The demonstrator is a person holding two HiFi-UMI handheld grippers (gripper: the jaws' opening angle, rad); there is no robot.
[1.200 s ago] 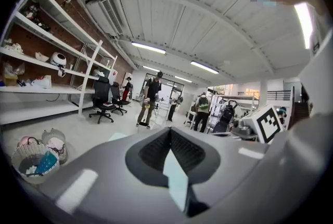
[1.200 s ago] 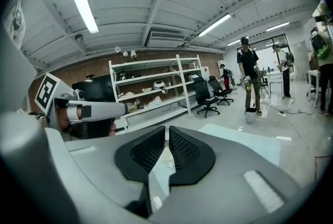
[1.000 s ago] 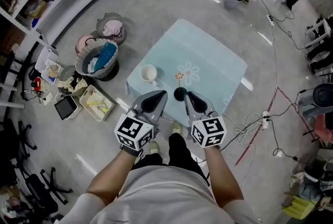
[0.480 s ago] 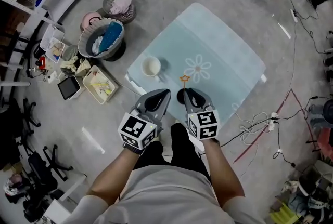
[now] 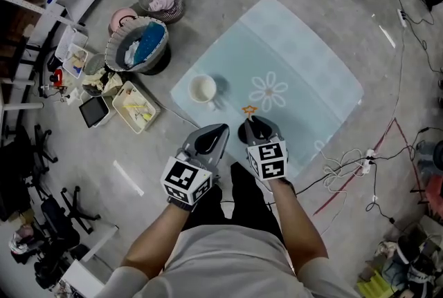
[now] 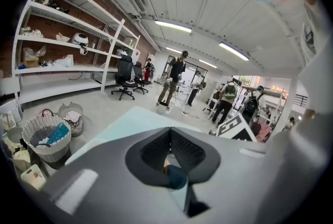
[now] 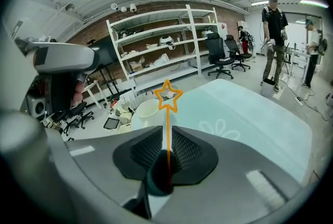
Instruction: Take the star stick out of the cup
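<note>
Table [image 5: 311,75]: cup [image 7: 157,176] near the front edge, bare cloth beyond; white mug [image 5: 203,89] to the left.
Star stick [image 7: 167,114]: thin orange rod, hollow star, upright in cup.
Right gripper [image 7: 167,128]: jaws narrowly apart either side of the rod.
Left gripper [image 6: 169,129]: pressed together, empty.

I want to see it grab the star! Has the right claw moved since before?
Yes. Measured against the star stick, the right claw slid left; the stick now stands between its jaws.
</note>
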